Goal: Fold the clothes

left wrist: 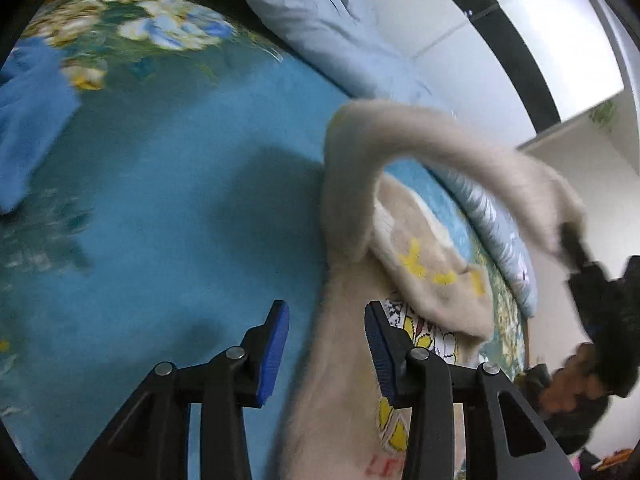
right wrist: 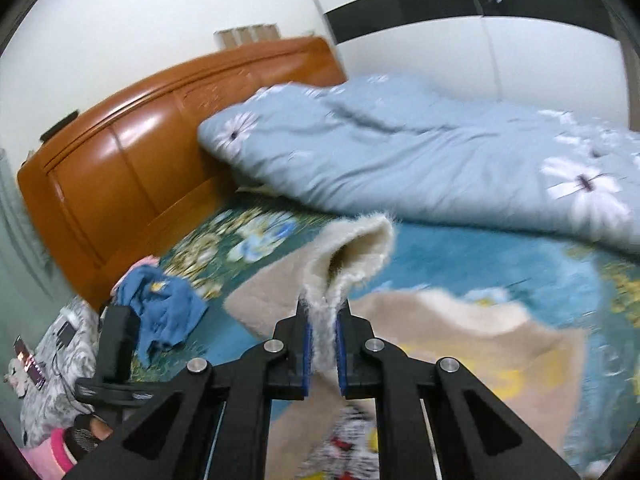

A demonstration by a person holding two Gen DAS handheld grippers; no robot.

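A fuzzy beige sweater [left wrist: 344, 360] with a yellow cartoon print lies on the blue floral bedsheet [left wrist: 160, 220]. My left gripper [left wrist: 328, 344] is open, its blue pads either side of the sweater's edge, not closed on it. One beige sleeve [left wrist: 420, 136] arcs up to my right gripper [left wrist: 576, 256] at the right edge. In the right wrist view my right gripper [right wrist: 323, 344] is shut on that sleeve's cuff [right wrist: 352, 248], held above the sweater body [right wrist: 460, 344]. The left gripper's body [right wrist: 116, 344] shows at the lower left there.
A light blue flowered duvet [right wrist: 420, 160] is bunched along the far side of the bed. A crumpled blue garment [right wrist: 164, 304] lies near the wooden headboard [right wrist: 132, 152]. White wardrobe doors [right wrist: 520, 52] stand behind the bed.
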